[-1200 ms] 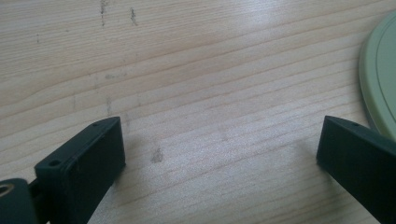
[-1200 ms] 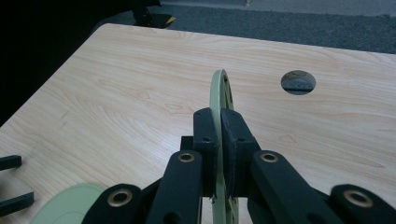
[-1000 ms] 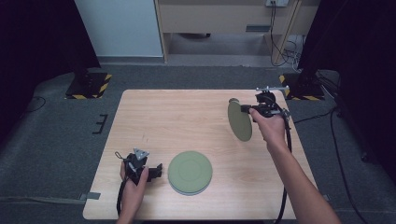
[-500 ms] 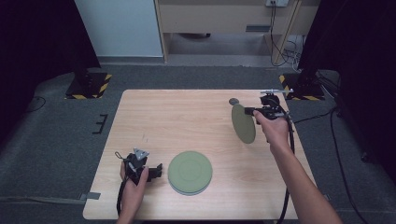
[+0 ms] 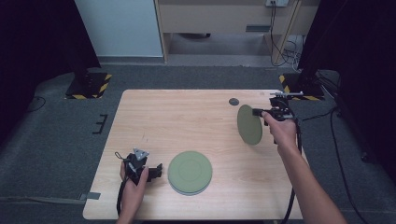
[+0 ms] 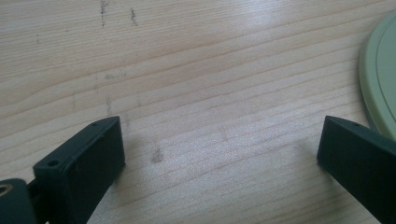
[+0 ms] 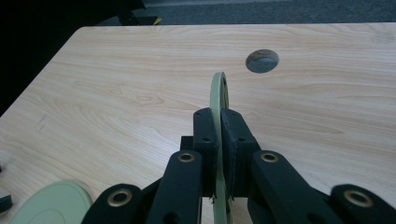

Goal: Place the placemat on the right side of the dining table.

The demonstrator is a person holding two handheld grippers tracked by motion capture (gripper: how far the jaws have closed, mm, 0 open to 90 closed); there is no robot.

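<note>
- Right gripper, held up over the far right part of the table, jaws clamped on the rim of a green plate.
- That plate tilted up on edge, clear of the wood; seen edge-on between the jaws in the right gripper view.
- Round grey hole in the tabletop just beyond the held plate.
- Left gripper resting low at the near left, jaws spread wide apart with nothing between them but bare wood.
- Second green plate lying flat near the front edge, just beside the left gripper; rim next to one jaw in the left gripper view, contact unclear.
</note>
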